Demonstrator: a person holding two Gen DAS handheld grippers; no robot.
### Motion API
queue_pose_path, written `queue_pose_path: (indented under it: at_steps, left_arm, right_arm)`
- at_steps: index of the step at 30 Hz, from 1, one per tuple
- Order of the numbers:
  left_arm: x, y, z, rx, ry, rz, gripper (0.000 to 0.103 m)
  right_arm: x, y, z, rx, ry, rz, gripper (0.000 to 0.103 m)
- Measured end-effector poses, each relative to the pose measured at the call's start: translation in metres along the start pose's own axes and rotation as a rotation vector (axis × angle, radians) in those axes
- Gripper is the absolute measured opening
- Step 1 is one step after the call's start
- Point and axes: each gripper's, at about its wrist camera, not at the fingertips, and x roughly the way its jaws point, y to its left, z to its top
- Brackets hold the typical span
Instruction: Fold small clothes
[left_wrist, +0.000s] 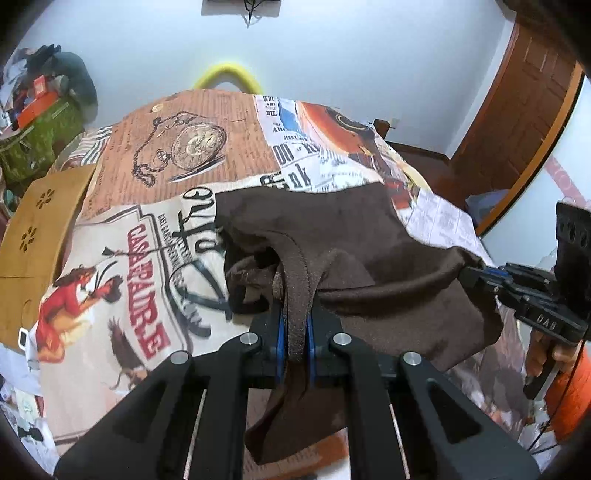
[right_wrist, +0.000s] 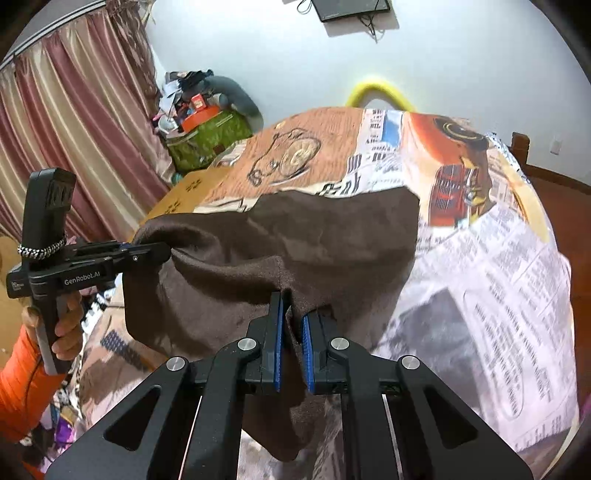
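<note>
Left wrist view: the left tool (left_wrist: 295, 332) is closed on a strap-like edge of the brown garment (left_wrist: 351, 236), which runs between its blue pads (left_wrist: 281, 332). The garment hangs lifted above the bed (left_wrist: 147, 236), whose cover is printed with newspaper and poster motifs. At right, the right tool (left_wrist: 476, 278) pinches the garment's other end.

Right wrist view: the right tool (right_wrist: 291, 332) is clamped on a fold of the brown garment (right_wrist: 295, 236). At left, the left tool (right_wrist: 162, 253) grips another corner, held by a hand (right_wrist: 62, 321) in an orange sleeve (right_wrist: 18, 384). The cloth spans the 2 tools.
</note>
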Motion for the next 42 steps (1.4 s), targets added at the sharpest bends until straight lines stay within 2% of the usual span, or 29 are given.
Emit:
queue_pose_path:
  at_steps: [8,14,18,21,24,26,28,30,34,38,42]
  left_arm:
    - [0.048,0.017,0.049,-0.073,0.07,-0.031,0.009]
    - [0.107,0.043,0.063,-0.164,0.17,-0.052,0.009]
    - [0.144,0.052,0.067,-0.164,0.201,-0.021,0.011]
    - [0.158,0.055,0.067,-0.155,0.186,-0.013,0.015]
    - [0.158,0.053,0.069,-0.132,0.181,-0.007,0.018]
    - [0.15,0.052,0.071,-0.106,0.173,0.013,0.027]
    - [0.136,0.05,0.073,-0.085,0.15,0.039,0.044]
    - [0.118,0.049,0.073,-0.061,0.109,0.06,0.056]
    - [0.083,0.049,0.062,-0.018,0.055,0.092,0.068]
    - [0.071,0.059,0.036,-0.021,0.086,0.095,0.069]
    - [0.081,0.064,0.004,-0.042,0.165,0.062,0.069]
  right_arm:
    - [0.021,-0.02,0.026,0.027,-0.001,-0.022,0.007]
    - [0.051,-0.044,0.041,0.063,0.031,-0.044,0.007]
    - [0.076,-0.06,0.043,0.101,0.074,-0.061,0.007]
    - [0.093,-0.067,0.037,0.11,0.104,-0.073,0.007]
    - [0.098,-0.07,0.031,0.115,0.107,-0.063,0.007]
    - [0.094,-0.071,0.032,0.127,0.106,-0.047,0.007]
    - [0.089,-0.074,0.034,0.132,0.111,-0.043,0.008]
    - [0.078,-0.072,0.037,0.109,0.105,-0.051,0.013]
    - [0.052,-0.068,0.037,0.073,0.057,-0.092,0.034]
    - [0.024,-0.058,0.032,0.036,0.017,-0.099,0.049]
    - [0.012,-0.047,0.018,-0.006,0.037,-0.096,0.052]
